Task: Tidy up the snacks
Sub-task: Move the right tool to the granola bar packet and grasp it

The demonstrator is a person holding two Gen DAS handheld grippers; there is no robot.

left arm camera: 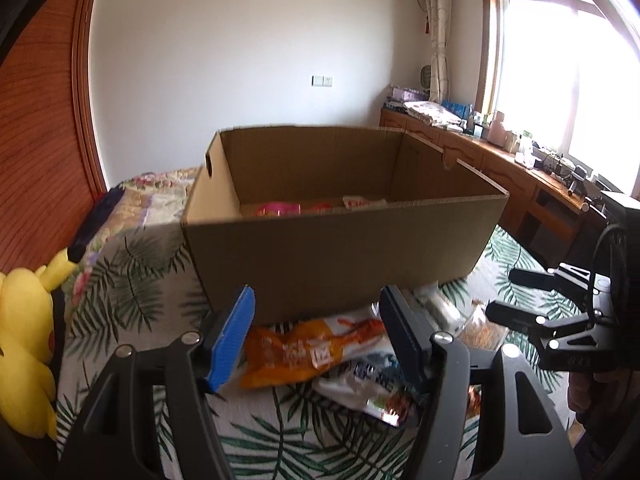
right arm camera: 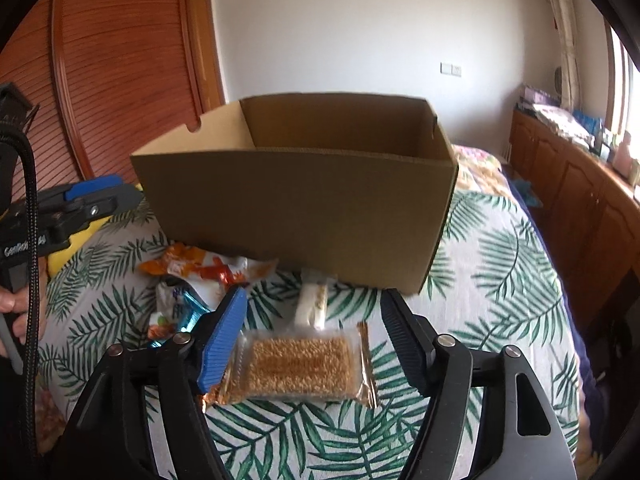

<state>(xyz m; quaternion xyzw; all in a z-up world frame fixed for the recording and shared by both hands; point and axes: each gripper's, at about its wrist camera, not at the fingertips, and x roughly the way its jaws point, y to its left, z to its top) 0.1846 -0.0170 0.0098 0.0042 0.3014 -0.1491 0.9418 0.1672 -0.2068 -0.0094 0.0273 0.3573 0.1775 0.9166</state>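
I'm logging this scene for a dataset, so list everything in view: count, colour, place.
cardboard box: one, brown, open, on the bed; pink and white packets inside
orange snack bag: one, orange and white, before the box
blue-white packet: one, beside the orange bag
grain bar: one, golden in a clear wrapper, between the right claw's fingers, not gripped
white bar: one, at the box's foot
bedspread: one, white with green leaves
plush toy: one, yellow, left bed edge
wooden cabinets: brown, under the window
left claw: open
right claw: open
hand: one, holding the left claw's handle
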